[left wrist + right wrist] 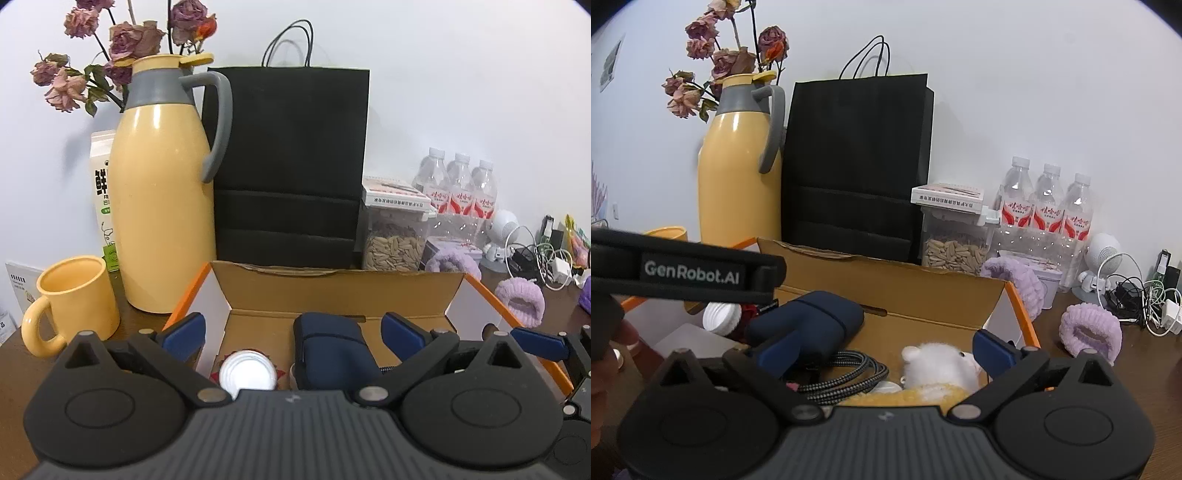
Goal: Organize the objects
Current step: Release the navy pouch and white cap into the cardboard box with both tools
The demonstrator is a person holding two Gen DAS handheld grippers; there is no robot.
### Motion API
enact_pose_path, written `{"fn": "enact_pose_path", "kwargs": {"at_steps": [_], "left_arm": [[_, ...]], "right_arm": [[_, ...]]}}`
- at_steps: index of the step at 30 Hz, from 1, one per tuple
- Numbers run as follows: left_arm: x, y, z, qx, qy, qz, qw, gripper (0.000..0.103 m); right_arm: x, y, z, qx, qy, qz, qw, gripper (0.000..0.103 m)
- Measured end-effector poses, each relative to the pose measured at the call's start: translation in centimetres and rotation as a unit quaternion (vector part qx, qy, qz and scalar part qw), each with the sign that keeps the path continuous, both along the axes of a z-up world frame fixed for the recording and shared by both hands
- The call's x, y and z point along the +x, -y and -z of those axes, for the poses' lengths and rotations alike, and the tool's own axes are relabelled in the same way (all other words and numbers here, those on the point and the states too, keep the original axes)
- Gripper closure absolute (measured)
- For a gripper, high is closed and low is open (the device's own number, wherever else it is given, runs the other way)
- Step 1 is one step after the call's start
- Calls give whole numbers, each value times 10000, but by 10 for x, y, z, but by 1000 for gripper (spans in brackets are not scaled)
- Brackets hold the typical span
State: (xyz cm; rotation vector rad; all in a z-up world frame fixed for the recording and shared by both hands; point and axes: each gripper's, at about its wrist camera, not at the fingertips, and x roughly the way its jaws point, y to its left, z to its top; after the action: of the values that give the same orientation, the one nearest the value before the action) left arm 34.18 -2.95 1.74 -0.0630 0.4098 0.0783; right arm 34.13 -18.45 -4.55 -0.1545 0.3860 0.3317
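An open cardboard box with orange edges (332,291) (923,291) stands on the dark table. Inside lie a navy pouch (328,347) (812,321), a white-capped bottle (246,374) (721,318), a braided cable (849,373) and a white and yellow plush toy (942,369). My left gripper (293,332) is open over the box, its fingers either side of the pouch and bottle, holding nothing. My right gripper (882,350) is open over the box's right half, above the cable and plush, empty. The left gripper's body (690,273) crosses the right wrist view.
A yellow mug (74,299) and yellow thermos (162,192) stand left of the box. A black paper bag (291,166), a seed jar (395,236), water bottles (458,188), purple fuzzy bands (521,299), a white figure and tangled chargers (543,262) stand behind and right.
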Motion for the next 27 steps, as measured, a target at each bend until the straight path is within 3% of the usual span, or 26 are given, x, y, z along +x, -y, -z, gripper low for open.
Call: {"fn": "enact_pose_path", "kwargs": {"at_steps": [15, 27], "left_arm": [[-38, -14, -9, -118, 487, -121, 9987, 0], [-72, -36, 3, -34, 311, -279, 9991, 0]], "right_arm": [[-27, 14, -13, 188, 252, 75, 9995, 0], [-67, 29, -13, 104, 452, 180, 9988, 0]]}}
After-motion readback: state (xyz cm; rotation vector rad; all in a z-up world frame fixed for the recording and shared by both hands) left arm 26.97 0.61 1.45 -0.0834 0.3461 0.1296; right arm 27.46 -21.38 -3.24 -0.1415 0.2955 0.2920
